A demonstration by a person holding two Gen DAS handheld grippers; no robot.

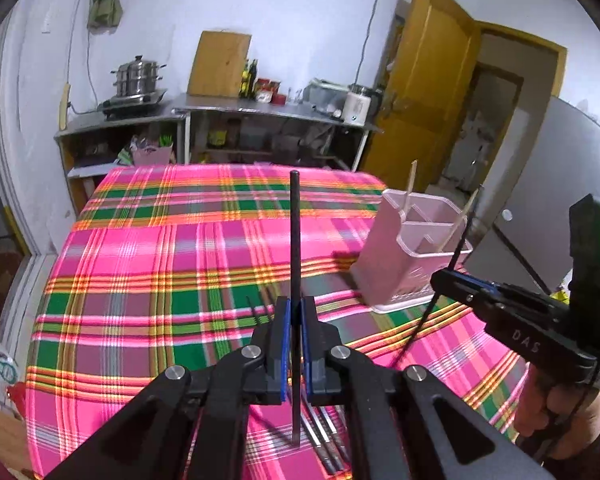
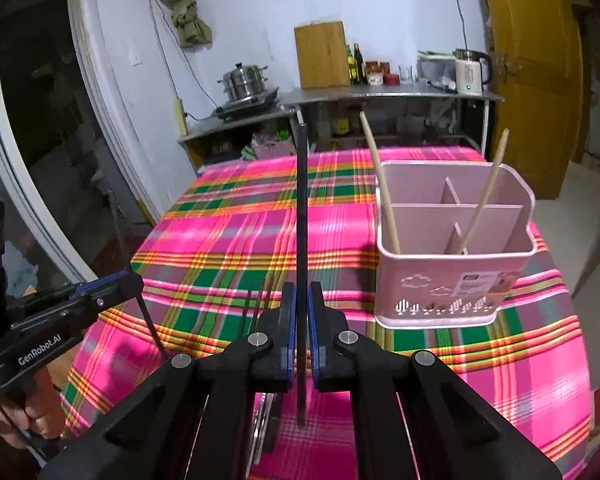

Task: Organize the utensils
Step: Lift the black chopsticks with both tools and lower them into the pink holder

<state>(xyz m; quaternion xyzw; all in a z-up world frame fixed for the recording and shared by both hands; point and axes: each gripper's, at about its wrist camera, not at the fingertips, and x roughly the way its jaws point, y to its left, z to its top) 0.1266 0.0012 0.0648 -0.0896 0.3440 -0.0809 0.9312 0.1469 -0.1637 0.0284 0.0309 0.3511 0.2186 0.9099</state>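
- The left gripper (image 1: 295, 344) has its fingers clamped on a black chopstick (image 1: 295, 240), which stands upright above the plaid-covered counter (image 1: 140, 260).
- The right gripper (image 2: 301, 336) likewise pinches a second black chopstick (image 2: 301, 208), also upright.
- The pink utensil holder (image 2: 456, 280) stands on the counter, ahead and to the right of the right gripper; two wooden chopsticks (image 2: 380, 184) already lean in its front compartment.
- More metal-tipped chopsticks (image 1: 324, 440) lie flat on the cloth under the left gripper.
- I judge the step to be carrying: both sticks are lifted, neither delivered.
- Next, each stick needs moving over the holder, its lower tip lined up with a compartment, then lowering before release; the dividers could catch a tilted tip.
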